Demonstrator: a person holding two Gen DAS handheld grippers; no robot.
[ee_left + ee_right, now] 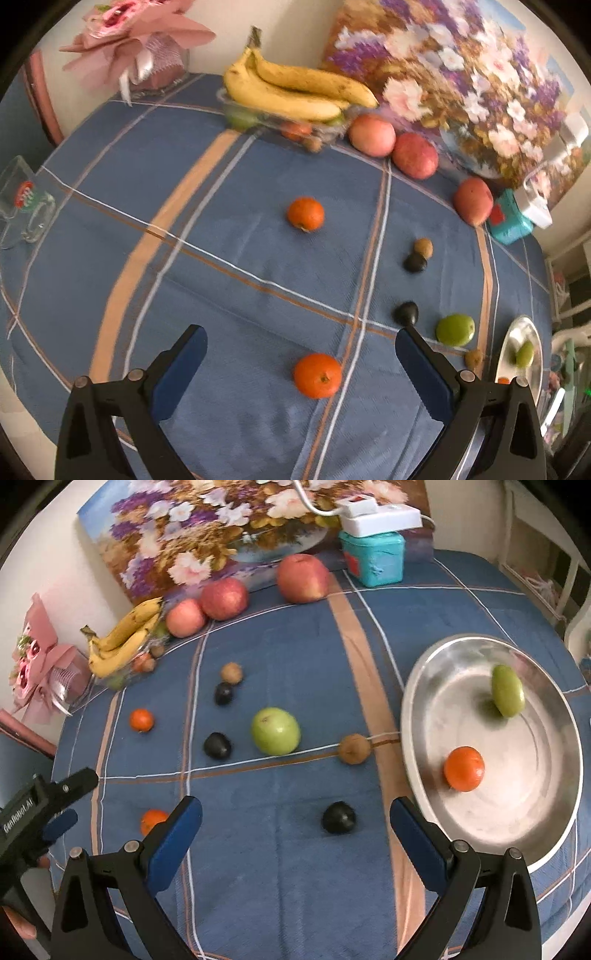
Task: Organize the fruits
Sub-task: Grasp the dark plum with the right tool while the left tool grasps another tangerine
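Fruit lies scattered on a blue plaid tablecloth [240, 295]. My left gripper [301, 341] is open and empty, with an orange tangerine [317, 374] between its fingers, not touched. A second tangerine [306, 213] lies farther back. My right gripper [295, 812] is open and empty above a dark plum [338, 817]. A steel dish [413, 701] at the right holds a tangerine [464, 768] and a small green fruit [507, 690]. A green apple [275, 731], a kiwi [354, 748] and two more plums [217, 745] lie on the cloth. The left gripper [62, 797] shows at the right wrist view's left edge.
A glass tray with bananas [295, 88], three red apples [372, 134], a flower painting [461, 74], a teal box [511, 218] and a white power strip [380, 515] line the back. A pink bouquet [140, 40] and a glass mug [26, 206] stand at the left.
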